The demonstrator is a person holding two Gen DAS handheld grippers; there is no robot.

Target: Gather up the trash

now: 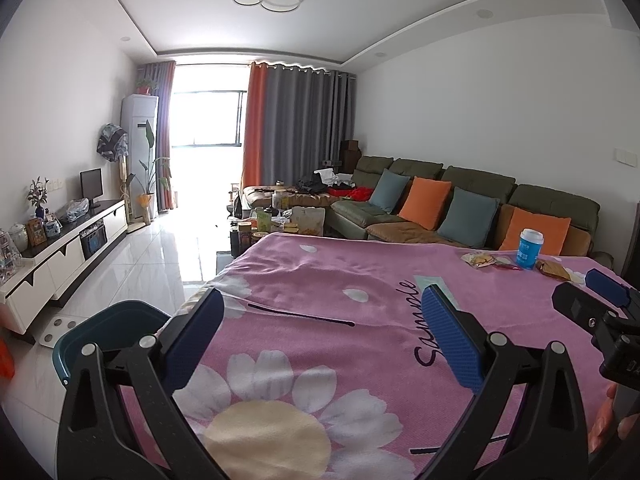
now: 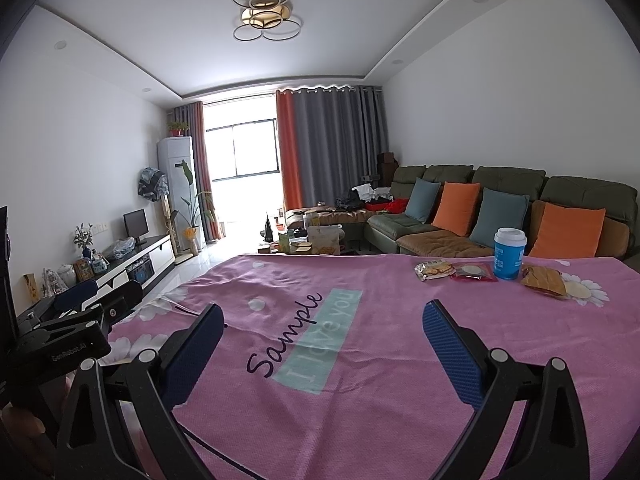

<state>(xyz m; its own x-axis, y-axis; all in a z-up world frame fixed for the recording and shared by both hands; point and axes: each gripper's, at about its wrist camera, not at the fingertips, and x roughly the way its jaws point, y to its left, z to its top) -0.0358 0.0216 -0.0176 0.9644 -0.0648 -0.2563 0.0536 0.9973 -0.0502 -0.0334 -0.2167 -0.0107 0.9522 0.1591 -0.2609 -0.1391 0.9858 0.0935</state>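
Note:
On the far right of the pink flowered tablecloth [image 2: 360,360] lies the trash: a blue paper cup with a white lid [image 2: 509,253] standing upright, a clear cracker wrapper [image 2: 434,269], a red wrapper [image 2: 473,271] and a brown snack bag [image 2: 544,281]. The left wrist view shows the same cup [image 1: 530,249] and wrappers [image 1: 482,260] far off. My right gripper [image 2: 320,316] is open over the cloth, well short of the trash. My left gripper [image 1: 322,300] is open and holds nothing, over the table's left part. A dark teal bin [image 1: 108,328] stands on the floor left of the table.
A green sofa [image 2: 500,200] with orange and blue cushions runs behind the table. A cluttered low table [image 1: 276,220] stands beyond the far edge. A white TV cabinet [image 1: 68,248] lines the left wall, with tiled floor [image 1: 160,256] between.

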